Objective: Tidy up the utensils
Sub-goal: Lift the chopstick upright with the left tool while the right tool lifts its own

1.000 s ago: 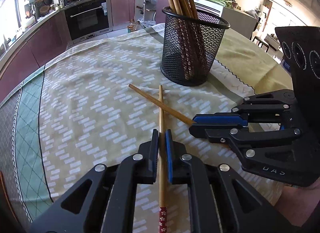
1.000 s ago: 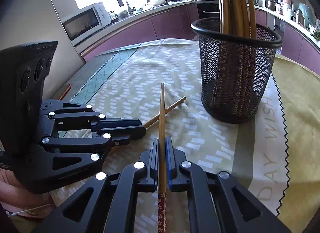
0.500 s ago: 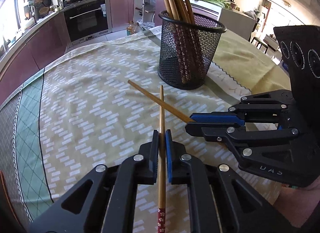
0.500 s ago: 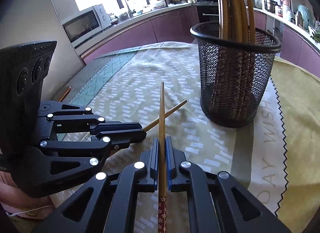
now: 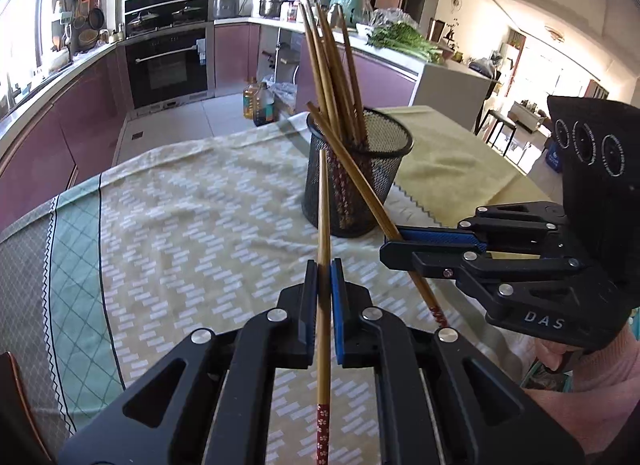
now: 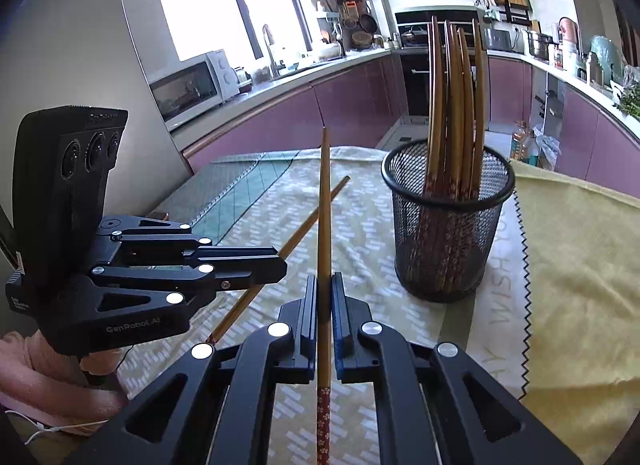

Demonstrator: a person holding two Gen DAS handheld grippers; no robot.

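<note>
Each gripper holds one bamboo chopstick with a red patterned end, lifted off the cloth. My left gripper (image 5: 324, 265) is shut on a chopstick (image 5: 323, 217) that points up toward the black mesh holder (image 5: 356, 181). My right gripper (image 6: 325, 281) is shut on a second chopstick (image 6: 324, 193). In the left wrist view the right gripper (image 5: 394, 245) comes in from the right, its chopstick (image 5: 352, 173) slanting across the holder's front. In the right wrist view the left gripper (image 6: 280, 265) sits at left, its chopstick (image 6: 312, 221) crossing behind mine. The holder (image 6: 448, 225) carries several upright chopsticks (image 6: 456, 105).
The table wears a beige patterned cloth (image 5: 192, 217) with a green border (image 5: 76, 265) at left and a yellow cloth (image 6: 580, 265) at right. Kitchen counters, an oven (image 5: 168, 65) and a microwave (image 6: 188, 85) stand beyond the table. A person's hand in a pink sleeve (image 5: 600, 393) holds the right gripper.
Both grippers have risen with their chopsticks, which lay crossed on the cloth before and now hang in the air. The views have tilted up, showing more of the kitchen and the holder's top.
</note>
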